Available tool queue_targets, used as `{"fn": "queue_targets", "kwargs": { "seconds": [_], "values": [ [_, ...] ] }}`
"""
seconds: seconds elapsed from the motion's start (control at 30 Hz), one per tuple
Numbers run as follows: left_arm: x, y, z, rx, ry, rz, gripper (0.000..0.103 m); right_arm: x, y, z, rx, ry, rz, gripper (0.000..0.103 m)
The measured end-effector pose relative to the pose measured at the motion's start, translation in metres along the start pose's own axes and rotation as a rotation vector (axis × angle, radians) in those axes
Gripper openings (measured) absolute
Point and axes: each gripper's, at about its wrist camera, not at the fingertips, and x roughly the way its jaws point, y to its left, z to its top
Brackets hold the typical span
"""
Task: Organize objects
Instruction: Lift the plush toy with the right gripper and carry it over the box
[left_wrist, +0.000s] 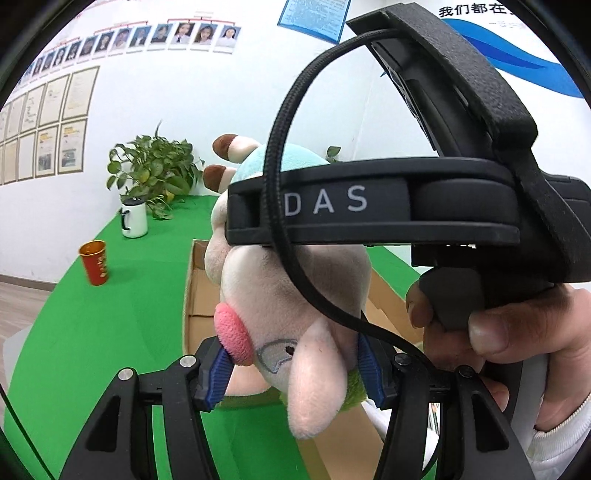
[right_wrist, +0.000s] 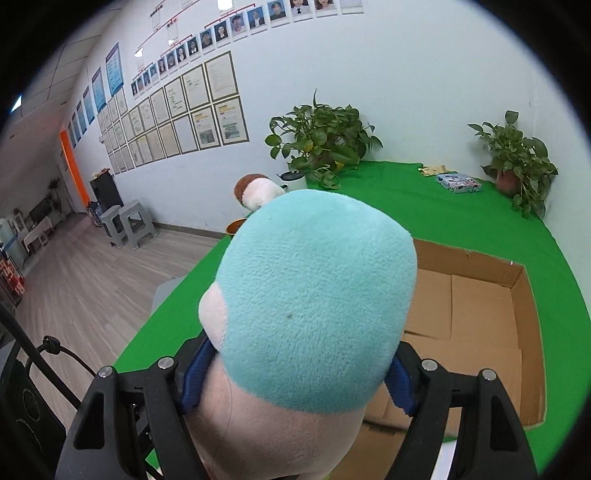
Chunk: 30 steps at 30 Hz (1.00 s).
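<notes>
One open cardboard box (right_wrist: 480, 306) on the green counter (right_wrist: 424, 206), flaps down, brown floor bare where visible; near corner hidden behind the toy. One red cup (left_wrist: 95, 262) with a gold inner rim, far left on the counter, contents not visible. One white lidded mug (left_wrist: 133, 218) with a dark handle beyond it, lid on. Two potted plants: a leafy one (right_wrist: 321, 136) at the far wall beside the mug, a second (right_wrist: 517, 158) in the far right corner. One flat printed packet (right_wrist: 458, 182) near the second plant, a yellowish item just left of it too small to name.

One plush toy (left_wrist: 291, 291), cream-pink with a teal cap, brown-tipped horns and a pink cheek patch, held off the counter above the near left part of the box. Left gripper (left_wrist: 291, 365) clamped on the lower face of the toy, blue pads (left_wrist: 221, 369) pressing in from both sides, one pink ear hanging below the jaws. Right gripper (right_wrist: 295, 380) clamped on the same toy just below the teal cap, pads (right_wrist: 195, 373) sunk into the plush on each side, the cap bulging forward past the jaws. In the left wrist view, the right gripper's black body marked "DAS" across the toy, a black cable looped in front, a bare hand (left_wrist: 491, 332) wrapped on its grip.

Two grey stools (right_wrist: 127, 223) on the wooden floor at far left.
</notes>
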Motion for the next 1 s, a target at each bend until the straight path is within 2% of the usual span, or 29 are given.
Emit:
{"fn": "queue_targets", "kwargs": {
  "seconds": [0.17, 0.33, 0.4, 0.6, 0.77, 0.93, 1.0],
  "values": [
    [0.04, 0.006, 0.005, -0.038, 0.067, 0.005, 0.055, 0.036, -0.022, 0.003, 0.017, 0.077, 0.01, 0.077],
    [0.057, -0.005, -0.024, -0.068, 0.13, 0.03, 0.055, 0.077, -0.036, -0.001, 0.038, 0.149, 0.044, 0.077],
    [0.052, -0.009, -0.051, -0.074, 0.152, 0.048, 0.055, 0.092, -0.042, -0.004, 0.057, 0.166, 0.069, 0.077],
    [0.122, 0.05, -0.075, -0.104, 0.244, 0.074, 0.055, 0.138, -0.062, -0.018, 0.099, 0.248, 0.13, 0.077],
    [0.15, 0.068, -0.092, -0.14, 0.301, 0.081, 0.059, 0.171, -0.076, -0.033, 0.142, 0.313, 0.17, 0.077],
    [0.147, 0.072, -0.099, -0.126, 0.283, 0.108, 0.064, 0.178, -0.076, -0.034, 0.146, 0.322, 0.195, 0.077],
    [0.135, 0.074, -0.1, -0.132, 0.264, 0.09, 0.063, 0.183, -0.078, -0.034, 0.138, 0.327, 0.148, 0.078]
  ]
}}
